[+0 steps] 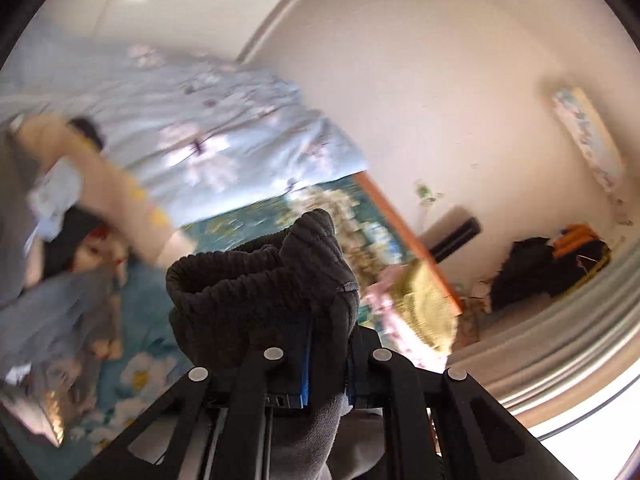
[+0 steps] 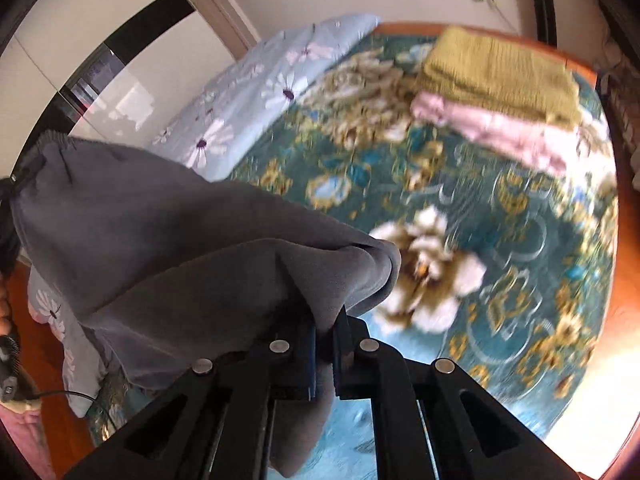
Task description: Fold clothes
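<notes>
1. Left gripper (image 1: 326, 364): fingers clamped on a bunched dark ribbed cuff of the grey garment (image 1: 264, 276); cloth spills out above and below the blue pads.
2. Right gripper (image 2: 326, 344): fingers pinched on a fold of the same grey garment (image 2: 160, 248), which stretches away toward 10 o'clock, lifted off the bed.
3. Bed (image 2: 500, 240) with teal flowered cover lies beyond, blurred.
4. Folded stack at 1 o'clock in the right view: green knit (image 2: 500, 72) on top of pink cloth (image 2: 492, 132).
5. Pale blue flowered quilt (image 2: 256, 96) at 11 o'clock, along the bed's far side.
</notes>
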The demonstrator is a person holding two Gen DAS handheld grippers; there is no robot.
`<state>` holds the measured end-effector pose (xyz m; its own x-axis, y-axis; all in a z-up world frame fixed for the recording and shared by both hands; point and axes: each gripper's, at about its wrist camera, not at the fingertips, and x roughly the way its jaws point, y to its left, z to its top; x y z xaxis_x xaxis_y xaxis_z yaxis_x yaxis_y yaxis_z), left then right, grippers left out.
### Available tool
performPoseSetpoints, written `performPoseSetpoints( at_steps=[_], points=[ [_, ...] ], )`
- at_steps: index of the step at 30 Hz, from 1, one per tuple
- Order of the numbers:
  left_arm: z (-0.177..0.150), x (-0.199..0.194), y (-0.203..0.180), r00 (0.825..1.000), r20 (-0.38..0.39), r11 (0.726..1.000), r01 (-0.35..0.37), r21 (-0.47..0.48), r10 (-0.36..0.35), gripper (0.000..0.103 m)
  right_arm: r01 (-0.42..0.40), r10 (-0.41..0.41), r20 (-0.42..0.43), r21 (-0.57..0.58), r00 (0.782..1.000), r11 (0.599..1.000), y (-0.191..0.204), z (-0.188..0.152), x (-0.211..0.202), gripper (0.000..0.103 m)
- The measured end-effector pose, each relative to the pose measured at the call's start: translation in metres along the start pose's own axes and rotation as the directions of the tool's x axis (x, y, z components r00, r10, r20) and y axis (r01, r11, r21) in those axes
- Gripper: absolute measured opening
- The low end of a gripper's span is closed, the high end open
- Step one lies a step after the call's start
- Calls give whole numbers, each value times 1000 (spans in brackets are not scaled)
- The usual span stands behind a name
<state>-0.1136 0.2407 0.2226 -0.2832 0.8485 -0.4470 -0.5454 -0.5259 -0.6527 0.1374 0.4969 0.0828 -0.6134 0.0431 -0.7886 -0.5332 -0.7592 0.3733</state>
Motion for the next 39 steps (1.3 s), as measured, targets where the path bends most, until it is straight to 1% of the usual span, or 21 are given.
performPoseSetpoints(
  at_steps=[2,3,5,6,8,9,12,15,17,18,19,20,22,25,27,31,32,34,35,37,39],
  points=[
    [31,-11,-53,991,55,990,117,83,-122,12,34,-32,96,-15,995,999,-1,32,-32,6],
    [43,-21,-77,981,79,978,167,128,-178,12,48,-45,143,-18,989,999,-2,48,-49,6],
    [68,-42,-126,950,119,940,259,222,-290,12,66,-58,231,-25,971,998,-3,72,-82,6],
    [75,-54,-143,933,136,917,289,275,-334,13,74,-64,271,-29,960,997,-3,80,-99,6],
    [82,-78,-165,911,171,880,294,372,-376,13,81,-64,334,-39,940,996,-2,91,-121,6],
    [78,-84,-160,910,184,879,280,386,-371,13,82,-62,356,-41,932,996,-2,94,-129,6],
    [62,-99,-139,911,221,881,235,411,-347,13,114,-85,367,-57,926,992,-2,84,-127,6],
    [21,-91,-74,960,207,934,111,340,-189,13,188,-145,303,-119,942,975,-3,54,-93,6],
    [-16,-81,-19,986,155,962,20,271,-64,13,188,-154,219,-143,963,972,-9,25,-62,7],
    [-36,-77,9,993,116,973,-27,227,1,13,176,-151,171,-143,974,974,-13,7,-45,7],
    [-56,-73,37,995,74,980,-76,186,63,13,163,-147,119,-136,982,977,-18,-10,-28,7],
    [-80,-72,61,992,27,981,-126,145,123,13,150,-142,64,-125,988,981,-22,-28,-10,7],
    [-123,-71,102,974,-56,974,-216,61,219,13,127,-132,-43,-103,990,987,-27,-65,21,7],
    [-184,-76,149,930,-181,943,-330,-30,320,13,125,-138,-155,-93,978,988,-34,-113,53,7],
    [-223,-87,174,898,-243,918,-391,-61,366,14,108,-121,-194,-77,974,991,-40,-135,61,7],
    [-297,-100,211,837,-399,864,-472,-177,375,16,73,-80,-229,-37,970,997,-49,-156,60,8],
    [-311,-105,216,829,-421,852,-482,-205,368,16,70,-76,-234,-33,969,997,-51,-158,58,8],
    [-328,-107,223,826,-445,829,-490,-268,345,17,63,-67,-245,-23,967,998,-55,-163,53,8],
    [-332,-108,225,825,-455,820,-493,-289,336,21,60,-62,-251,-16,966,998,-56,-166,52,8],
    [-331,-111,224,824,-473,812,-490,-317,313,23,50,-47,-263,3,964,999,-60,-172,53,11],
    [-327,-119,222,819,-494,805,-489,-335,292,29,35,-27,-271,23,962,999,-65,-175,46,14]
  ],
)
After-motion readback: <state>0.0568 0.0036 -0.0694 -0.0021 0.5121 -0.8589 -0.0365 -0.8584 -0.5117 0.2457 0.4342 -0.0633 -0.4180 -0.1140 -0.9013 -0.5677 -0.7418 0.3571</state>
